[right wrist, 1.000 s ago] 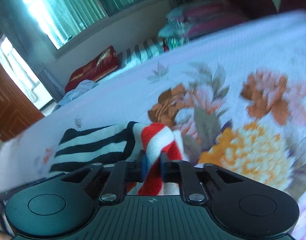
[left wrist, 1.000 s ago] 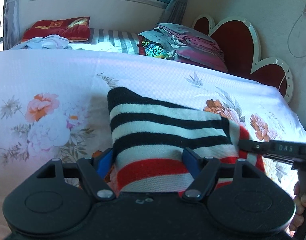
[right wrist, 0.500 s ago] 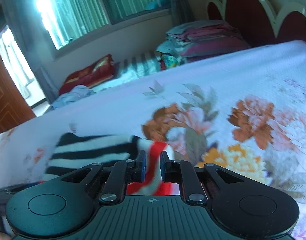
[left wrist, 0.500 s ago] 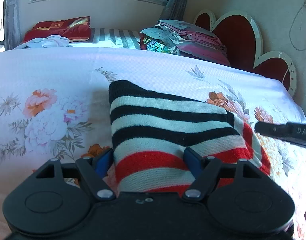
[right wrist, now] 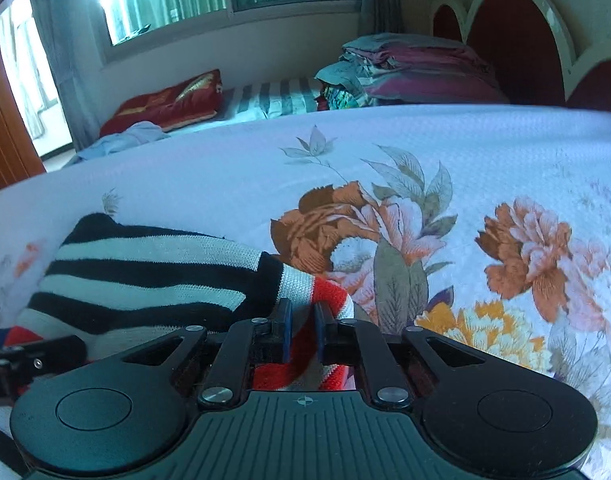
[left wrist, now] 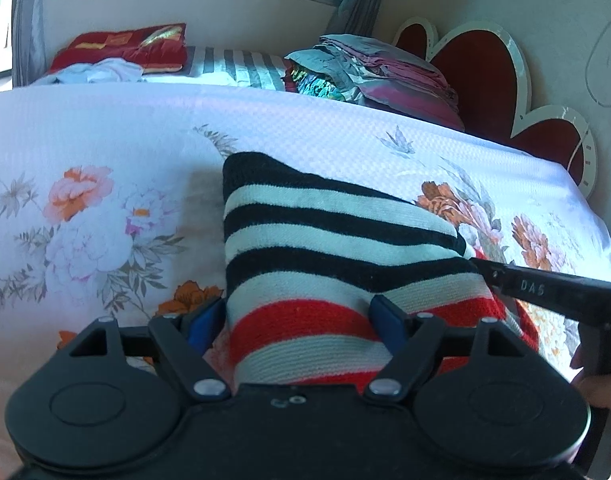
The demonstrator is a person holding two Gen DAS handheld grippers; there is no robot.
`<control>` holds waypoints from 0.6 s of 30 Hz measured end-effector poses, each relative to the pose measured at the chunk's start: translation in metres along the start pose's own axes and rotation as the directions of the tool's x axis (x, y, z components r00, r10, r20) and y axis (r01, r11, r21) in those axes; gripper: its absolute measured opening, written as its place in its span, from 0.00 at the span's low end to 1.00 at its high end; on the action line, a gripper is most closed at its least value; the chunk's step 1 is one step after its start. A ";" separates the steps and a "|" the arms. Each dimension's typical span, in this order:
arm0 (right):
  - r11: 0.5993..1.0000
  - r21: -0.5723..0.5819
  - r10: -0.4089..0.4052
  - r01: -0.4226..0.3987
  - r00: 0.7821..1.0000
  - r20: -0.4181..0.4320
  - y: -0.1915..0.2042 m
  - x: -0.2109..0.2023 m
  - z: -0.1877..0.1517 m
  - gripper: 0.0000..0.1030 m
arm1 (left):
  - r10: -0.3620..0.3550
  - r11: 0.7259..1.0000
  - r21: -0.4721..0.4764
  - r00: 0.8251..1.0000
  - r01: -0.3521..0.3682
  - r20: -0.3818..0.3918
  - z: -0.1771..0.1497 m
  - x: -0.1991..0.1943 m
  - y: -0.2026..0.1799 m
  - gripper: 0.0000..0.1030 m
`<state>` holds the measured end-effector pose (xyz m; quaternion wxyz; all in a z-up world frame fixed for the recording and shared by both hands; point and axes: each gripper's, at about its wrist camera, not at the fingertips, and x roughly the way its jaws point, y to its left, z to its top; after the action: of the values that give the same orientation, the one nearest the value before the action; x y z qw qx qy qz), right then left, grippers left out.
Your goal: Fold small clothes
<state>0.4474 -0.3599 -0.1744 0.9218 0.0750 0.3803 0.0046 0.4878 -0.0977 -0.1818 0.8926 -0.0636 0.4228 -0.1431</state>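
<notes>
Since a second ago, the right gripper [right wrist: 302, 326] has come back in against the right edge of the striped garment [left wrist: 337, 264], after drawing a little away from it half a second ago; the garment's red edge has dropped lower.

Only the left wrist view shows the garment whole: a folded knit with black and white bands and red ones at the near end, lying on the floral bedsheet [left wrist: 105, 128]. Its black end points away toward the pile of folded bedding [left wrist: 369, 76] at the headboard [left wrist: 477, 68]; its long axis runs from the near edge of the bed toward that pile. The left gripper [left wrist: 297, 320] straddles the red end, its fingers [left wrist: 387, 322] wide apart and opening, with cloth between them; I cannot tell whether the pads press on it.

The right wrist view alone shows the garment's side: an under layer of red and white sticks out from beneath the black top fold, on the side away from the pile. The right gripper's fingers [right wrist: 283, 330] stand narrow and closing, pinching that red-and-white fold.
</notes>
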 end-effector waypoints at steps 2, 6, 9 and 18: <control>1.000 0.007 0.014 -0.014 1.000 -0.013 -0.001 -0.005 0.004 0.10 | 0.006 1.000 -0.003 1.000 -0.006 0.006 0.000 -0.007 0.000 0.75; 0.992 0.064 0.103 -0.104 0.994 0.029 -0.006 -0.044 0.004 0.10 | -0.014 0.999 0.030 0.999 0.012 0.037 -0.010 -0.031 -0.004 0.72; 0.989 0.021 0.146 -0.147 0.988 0.051 0.004 -0.074 -0.009 0.10 | -0.041 0.998 0.038 0.999 0.040 0.034 -0.024 -0.046 -0.004 0.72; 0.992 -0.051 0.120 -0.118 0.992 0.032 0.011 -0.115 -0.074 0.10 | -0.083 0.996 -0.021 0.996 0.084 0.028 -0.057 -0.073 0.004 0.73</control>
<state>0.3138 -0.3462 -0.1440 0.9280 0.0750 0.3585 0.0675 0.4006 -0.0712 -0.1647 0.8906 -0.0931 0.4094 -0.1748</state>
